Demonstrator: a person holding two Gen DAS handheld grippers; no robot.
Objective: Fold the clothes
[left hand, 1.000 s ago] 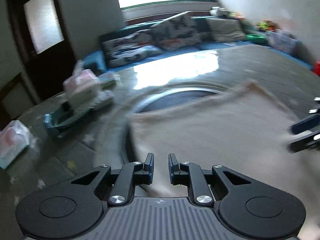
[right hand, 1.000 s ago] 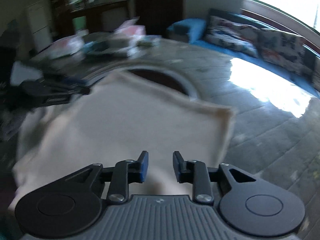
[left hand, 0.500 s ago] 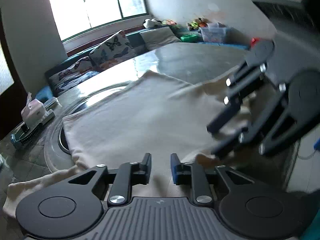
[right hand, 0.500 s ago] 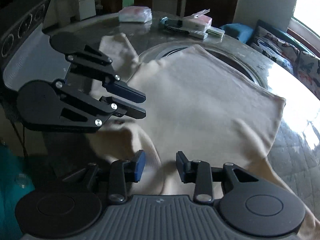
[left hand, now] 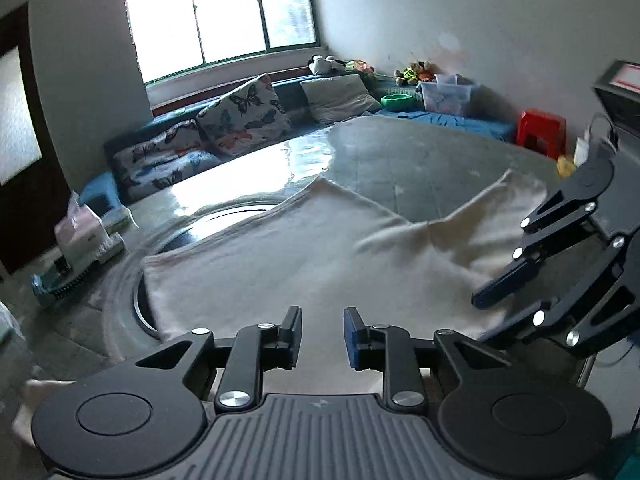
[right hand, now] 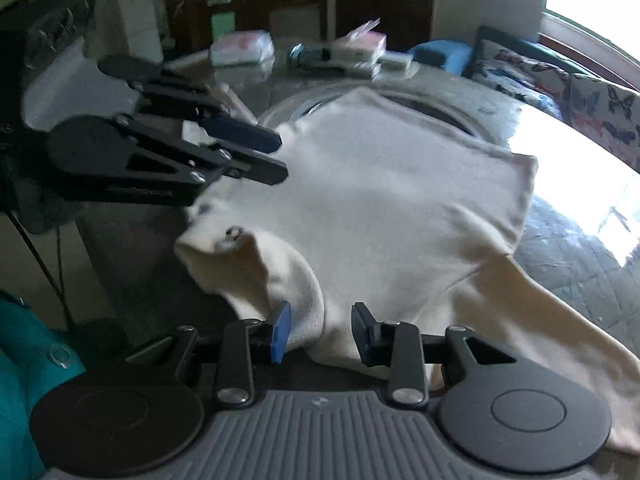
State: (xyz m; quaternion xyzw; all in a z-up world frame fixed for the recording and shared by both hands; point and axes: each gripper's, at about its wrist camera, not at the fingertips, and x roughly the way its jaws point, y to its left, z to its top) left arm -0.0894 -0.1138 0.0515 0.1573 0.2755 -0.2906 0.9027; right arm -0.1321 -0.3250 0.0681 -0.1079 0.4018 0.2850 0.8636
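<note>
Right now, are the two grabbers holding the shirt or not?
Left gripper: open, nothing pinched, above the cream shirt.
Right gripper: open, shirt between its fingers, not clamped.

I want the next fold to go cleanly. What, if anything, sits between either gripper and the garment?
Nothing visible. The cream garment lies spread on the table, directly under the left gripper and right gripper. Tissue packs and a brush sit at the far edge, off the cloth.

No text, brand or number can be read. A box (left hand: 630, 80) at three o'clock in the left wrist view bears a red-and-white label, too blurred to make out.
</note>
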